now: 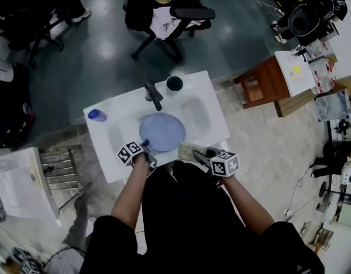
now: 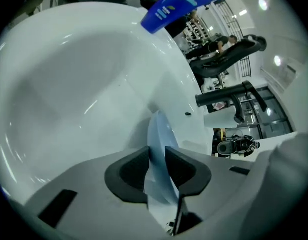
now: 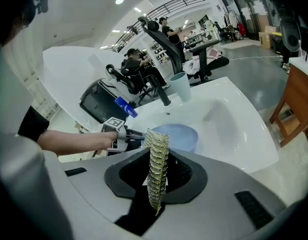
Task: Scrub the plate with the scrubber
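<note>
Over a white sink (image 1: 199, 114), the left gripper (image 1: 146, 151) is clamping the blue plate (image 1: 162, 131) by its rim, and the right gripper (image 1: 201, 153), just beside it, is pinching the scrubber (image 1: 192, 150), so scrubbing is seemingly only about to start

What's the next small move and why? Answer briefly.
Probably bring the right gripper forward to lay the scrubber on the plate: the scrubber is clamped but off the plate at the near edge of the sink, while the left gripper has the plate's rim between its jaws.

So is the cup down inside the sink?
No, the cup stands up on the sink's back edge, right beside the black tap.
</note>
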`<move>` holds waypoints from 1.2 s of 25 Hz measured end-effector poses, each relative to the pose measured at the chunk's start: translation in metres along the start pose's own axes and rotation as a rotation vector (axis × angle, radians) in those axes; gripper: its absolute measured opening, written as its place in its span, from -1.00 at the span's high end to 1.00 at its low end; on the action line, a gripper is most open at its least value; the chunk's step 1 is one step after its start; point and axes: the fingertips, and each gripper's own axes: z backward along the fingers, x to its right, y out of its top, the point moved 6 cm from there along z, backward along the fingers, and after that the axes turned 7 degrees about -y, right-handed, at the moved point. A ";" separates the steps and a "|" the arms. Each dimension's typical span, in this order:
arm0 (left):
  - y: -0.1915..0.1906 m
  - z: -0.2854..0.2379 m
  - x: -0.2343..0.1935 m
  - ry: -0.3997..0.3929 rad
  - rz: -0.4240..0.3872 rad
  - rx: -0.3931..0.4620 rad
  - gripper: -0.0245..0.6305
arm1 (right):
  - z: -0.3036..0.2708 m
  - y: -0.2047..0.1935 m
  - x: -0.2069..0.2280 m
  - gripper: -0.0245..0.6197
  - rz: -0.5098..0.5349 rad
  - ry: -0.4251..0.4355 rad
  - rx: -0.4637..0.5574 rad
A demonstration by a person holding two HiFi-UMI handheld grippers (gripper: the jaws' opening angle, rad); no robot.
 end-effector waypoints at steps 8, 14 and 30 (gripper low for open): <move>-0.003 0.005 0.008 0.053 -0.176 -0.054 0.26 | 0.035 -0.018 -0.009 0.71 -0.020 -0.041 0.147; -0.034 0.063 0.027 0.025 -0.329 0.100 0.13 | 0.076 -0.029 0.009 0.71 -0.045 -0.051 0.323; -0.350 0.185 0.155 -0.106 -0.916 0.601 0.90 | 0.235 -0.107 0.086 0.71 0.322 0.010 0.555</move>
